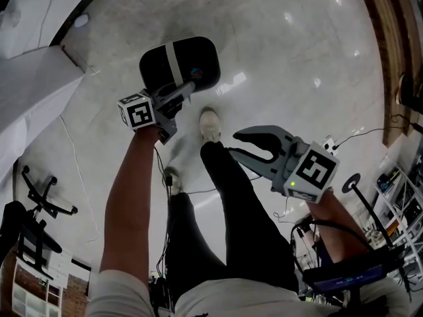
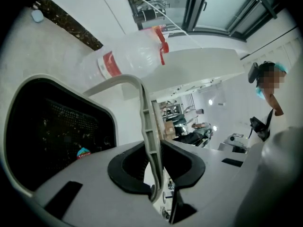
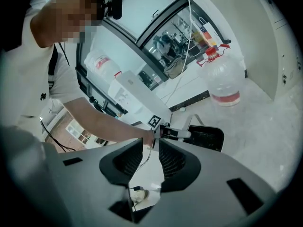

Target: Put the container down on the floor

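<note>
One empty right hand-held gripper (image 1: pixel 232 144) hangs released at four o'clock. Farther off, the left hand-held gripper (image 1: pixel 186 88) clenches the handle (image 2: pixel 146 117) of the container (image 1: pixel 199 57) at twelve o'clock, low over the floor (image 1: pixel 297 38), perhaps touching it. Next, I judge: seat it flat, then unclench.

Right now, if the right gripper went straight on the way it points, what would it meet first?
Most likely the person's left hand, at the left gripper, straight ahead of the right gripper; the container lies beyond. Depth is hard to judge.
</note>
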The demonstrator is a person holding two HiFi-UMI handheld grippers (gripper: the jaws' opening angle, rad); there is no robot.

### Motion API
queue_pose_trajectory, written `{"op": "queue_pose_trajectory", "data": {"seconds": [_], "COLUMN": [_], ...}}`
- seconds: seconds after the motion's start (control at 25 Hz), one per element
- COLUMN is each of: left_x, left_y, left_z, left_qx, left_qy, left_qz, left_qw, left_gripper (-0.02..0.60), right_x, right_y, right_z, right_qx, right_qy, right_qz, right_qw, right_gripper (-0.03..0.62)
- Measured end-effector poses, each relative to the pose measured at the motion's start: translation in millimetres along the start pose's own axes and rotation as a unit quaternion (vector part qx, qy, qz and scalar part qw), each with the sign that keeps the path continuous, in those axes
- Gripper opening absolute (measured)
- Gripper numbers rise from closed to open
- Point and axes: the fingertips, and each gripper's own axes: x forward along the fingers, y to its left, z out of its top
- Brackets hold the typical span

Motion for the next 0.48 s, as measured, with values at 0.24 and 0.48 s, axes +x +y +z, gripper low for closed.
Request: {"op": "queue_pose_trajectory", "data": {"seconds": [0.24,0.48], "left_x": [1.7,0.6], "left_y": [-0.3,4.0], "left_z": [0.7,-0.6], "left_qx": [0.004,0.003], "left_qy": [0.006,0.004], "left_qz": [-0.006,-0.002], "left_qw": [1.0000,1.0000], "left_gripper": [0.087,0.159], "right_x": [7.3,11.3], "right_y": [6.7,8.6], "right_z": [4.0,2.1], "right_qx": [0.001,0.001], "right_qy": [-0.002,0.004], "right_qz": [0.013,0.022], "right_qw": [1.000,1.000], "right_gripper": [0.103,0.103]}}
